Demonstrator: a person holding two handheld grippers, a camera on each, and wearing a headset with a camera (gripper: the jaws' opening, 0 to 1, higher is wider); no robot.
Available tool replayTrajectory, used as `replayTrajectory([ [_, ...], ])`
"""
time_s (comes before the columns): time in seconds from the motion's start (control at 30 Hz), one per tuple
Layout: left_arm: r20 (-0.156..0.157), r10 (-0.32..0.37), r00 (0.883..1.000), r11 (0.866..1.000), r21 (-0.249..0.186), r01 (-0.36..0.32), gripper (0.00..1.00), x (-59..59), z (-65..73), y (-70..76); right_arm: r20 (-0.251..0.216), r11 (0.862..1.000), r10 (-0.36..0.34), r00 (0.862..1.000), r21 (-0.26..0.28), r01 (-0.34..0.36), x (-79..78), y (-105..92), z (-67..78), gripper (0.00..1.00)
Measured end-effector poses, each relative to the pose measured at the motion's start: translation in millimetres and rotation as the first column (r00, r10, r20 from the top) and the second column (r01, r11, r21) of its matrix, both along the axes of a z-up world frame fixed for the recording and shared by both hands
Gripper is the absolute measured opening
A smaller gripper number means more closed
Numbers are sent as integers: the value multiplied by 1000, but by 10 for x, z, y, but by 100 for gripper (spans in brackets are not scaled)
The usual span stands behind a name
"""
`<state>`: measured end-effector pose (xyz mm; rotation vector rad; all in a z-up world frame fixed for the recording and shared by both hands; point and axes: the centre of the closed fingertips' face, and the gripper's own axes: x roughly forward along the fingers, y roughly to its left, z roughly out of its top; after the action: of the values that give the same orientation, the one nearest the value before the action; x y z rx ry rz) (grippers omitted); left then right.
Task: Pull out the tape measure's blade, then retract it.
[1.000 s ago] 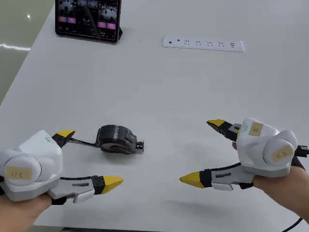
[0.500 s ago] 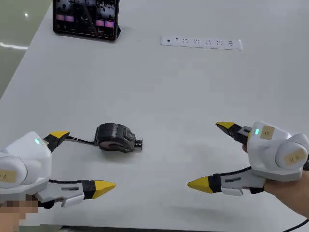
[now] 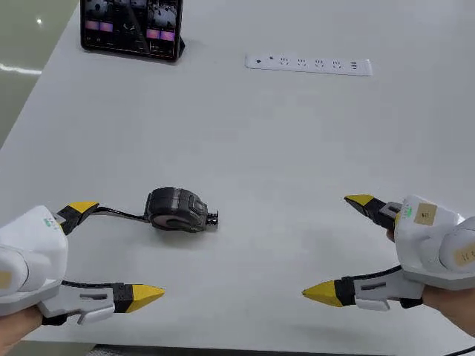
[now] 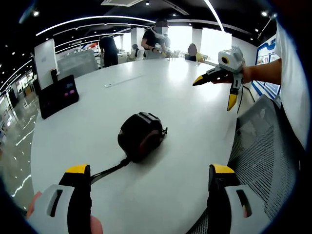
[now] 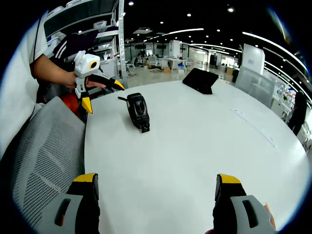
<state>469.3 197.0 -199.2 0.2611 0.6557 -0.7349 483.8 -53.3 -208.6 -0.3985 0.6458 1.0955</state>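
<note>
Widely spread – left gripper, right gripper

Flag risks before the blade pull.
1. The tape measure lies loose on the table, with the left tongs and right tongs open and off it: an unpinned pull on the blade hook could drag it.
2. Its strap trails toward the left tongs and could snag.
3. The hook is small; the right tongs may slip.
</note>
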Motion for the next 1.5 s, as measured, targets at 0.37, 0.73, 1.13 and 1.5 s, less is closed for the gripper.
replayTrajectory([
  [0.37, 8, -56, 998, 998, 38, 56, 99, -76, -12, 20, -18, 1000, -22, 1000, 7, 22, -89, -114, 11, 99],
  [0.73, -2, -67, 998, 996, 56, 67, 99, -109, -42, 108, -26, 999, -42, 999, 10, 43, -130, -202, 30, 99],
  [1.13, -18, -84, 996, 994, 64, 85, 99, -175, -85, 135, -33, 999, -53, 998, 9, 53, -160, -258, 22, 99],
  [1.5, -20, -89, 996, 994, 67, 90, 99, -164, -76, 157, -43, 999, -50, 998, 10, 51, -185, -260, 15, 99],
])
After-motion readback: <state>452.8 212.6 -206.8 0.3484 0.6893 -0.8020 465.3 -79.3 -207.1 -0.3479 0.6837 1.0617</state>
